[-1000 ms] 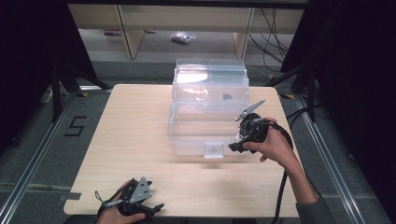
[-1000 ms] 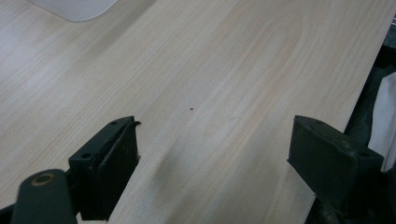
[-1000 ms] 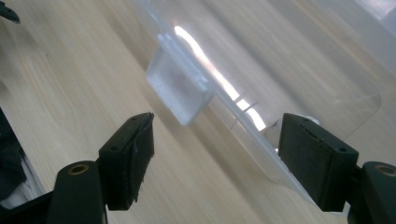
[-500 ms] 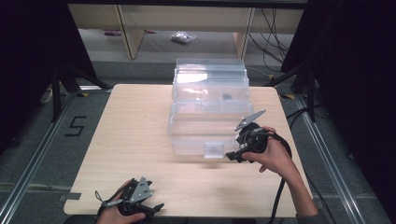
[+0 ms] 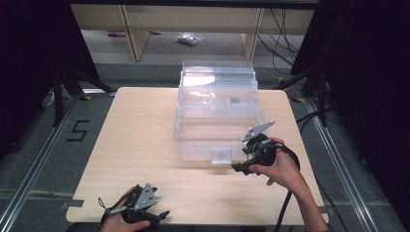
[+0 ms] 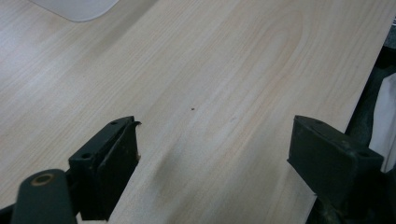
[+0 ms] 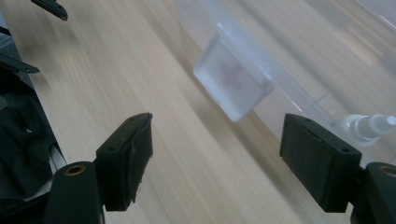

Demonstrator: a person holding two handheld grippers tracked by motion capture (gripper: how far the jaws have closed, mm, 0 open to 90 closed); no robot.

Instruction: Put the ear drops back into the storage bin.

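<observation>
Bench (image 5: 145, 140): light wood, rounded corners, grain running lengthwise. Floor w/ a black "5" mark (image 5: 77, 130) just off bench's left edge. Small clear bag (image 5: 187, 38) on floor well beyond bench's far edge, between two pale shelf legs (image 5: 133, 29). Black cables (image 5: 283, 34) hang past bench's far right corner. Metal rails (image 5: 29, 169) flank bench both sides.

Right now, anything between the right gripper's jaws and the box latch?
Nothing: bare table between the open right gripper and the latch, per the right gripper view.
</observation>
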